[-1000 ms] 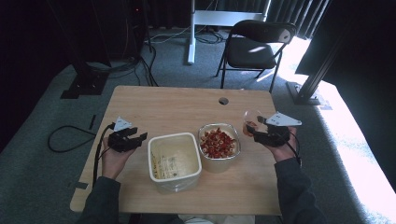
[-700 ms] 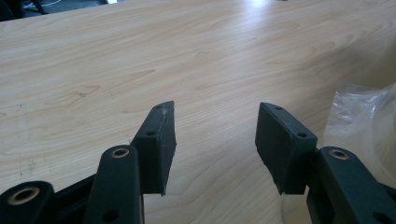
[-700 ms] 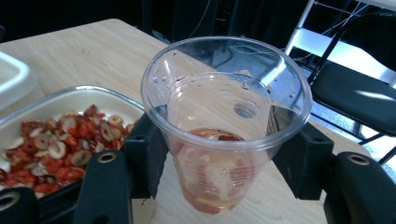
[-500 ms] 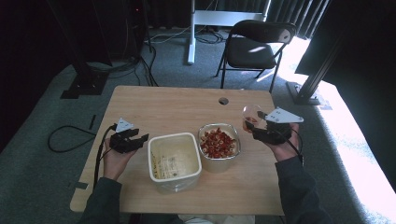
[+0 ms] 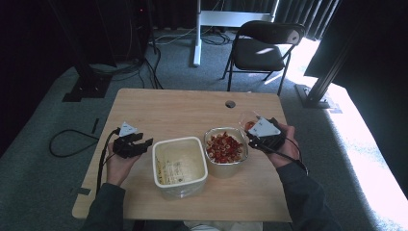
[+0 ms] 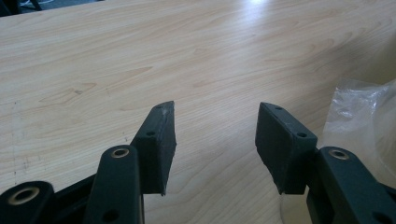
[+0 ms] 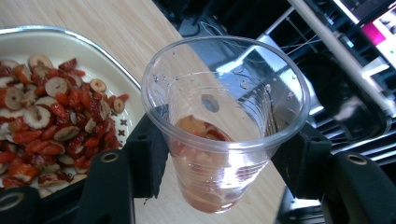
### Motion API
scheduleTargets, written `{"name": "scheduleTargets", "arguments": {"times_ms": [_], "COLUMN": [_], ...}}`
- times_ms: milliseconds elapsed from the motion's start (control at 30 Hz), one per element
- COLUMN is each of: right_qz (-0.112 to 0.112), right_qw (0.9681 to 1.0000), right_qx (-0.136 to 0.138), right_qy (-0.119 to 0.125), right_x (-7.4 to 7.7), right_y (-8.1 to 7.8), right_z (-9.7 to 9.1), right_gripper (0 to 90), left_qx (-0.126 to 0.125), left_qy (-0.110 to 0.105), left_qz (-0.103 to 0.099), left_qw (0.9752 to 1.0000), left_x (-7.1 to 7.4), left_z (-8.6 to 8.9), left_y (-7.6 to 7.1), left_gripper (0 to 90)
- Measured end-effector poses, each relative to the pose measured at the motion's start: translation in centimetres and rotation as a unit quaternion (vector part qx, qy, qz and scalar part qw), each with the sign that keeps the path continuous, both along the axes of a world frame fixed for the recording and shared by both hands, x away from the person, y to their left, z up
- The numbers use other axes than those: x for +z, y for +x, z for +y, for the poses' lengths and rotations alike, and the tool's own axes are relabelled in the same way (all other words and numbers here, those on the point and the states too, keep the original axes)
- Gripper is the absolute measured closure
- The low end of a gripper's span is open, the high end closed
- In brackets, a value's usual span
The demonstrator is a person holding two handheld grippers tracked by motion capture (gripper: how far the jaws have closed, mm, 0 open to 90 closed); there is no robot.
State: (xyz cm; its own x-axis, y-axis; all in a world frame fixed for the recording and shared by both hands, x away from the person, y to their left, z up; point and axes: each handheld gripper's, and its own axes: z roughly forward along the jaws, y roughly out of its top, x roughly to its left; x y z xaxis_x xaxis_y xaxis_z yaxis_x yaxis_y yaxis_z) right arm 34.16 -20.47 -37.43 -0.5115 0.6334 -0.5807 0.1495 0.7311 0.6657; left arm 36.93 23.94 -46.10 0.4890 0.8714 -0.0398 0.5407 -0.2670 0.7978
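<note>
A pale wood grain is shown by the table (image 6: 140, 56) beyond and between the matt black jaws of the left gripper (image 6: 215, 135). To the right of those jaws, translucent whitish plastic of the empty container (image 5: 179, 166) is seen. Between the black jaws of the right gripper (image 7: 224, 154), a clear, colourless cup (image 7: 224, 116) is held, with red and cream pieces inside. Left of those jaws, red and cream-white dried slices (image 7: 42, 121) are seen in a white dish (image 7: 135, 93) with small dark cross marks.
</note>
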Motion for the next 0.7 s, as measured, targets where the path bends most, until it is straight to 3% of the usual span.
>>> {"name": "scheduleTargets", "arguments": {"times_ms": [100, 233, 367, 500, 700], "right_qz": [-0.004, -0.019, -0.032, -0.053, -0.086], "right_qw": [0.9998, 0.9978, 0.993, 0.9832, 0.9583], "right_qx": [0.006, 0.01, 0.014, 0.022, 0.038], "right_qy": [-0.017, -0.063, -0.112, -0.173, -0.27], "right_x": [0.0, -0.2, -0.5, -0.9, -1.6], "right_y": [-0.2, -0.4, -0.7, -1.0, -1.7], "right_z": [0.5, 1.3, 2.1, 3.1, 4.7], "right_gripper": [41.0, 41.1, 41.4, 41.6, 41.8], "left_qx": [0.001, 0.0, -0.001, 0.0, 0.0], "left_qy": [-0.002, 0.0, 0.0, -0.001, -0.001], "left_qz": [0.0, 0.001, 0.002, 0.002, 0.001], "left_qw": [1.0, 1.0, 1.0, 1.0, 1.0], "left_x": [0.0, 0.0, -0.1, 0.0, -0.1], "left_z": [0.0, 0.0, 0.0, 0.0, -0.1], "left_y": [0.0, 0.1, 0.1, 0.1, 0.1], "left_gripper": [48.8, 48.8, 48.8, 48.9, 48.8]}}
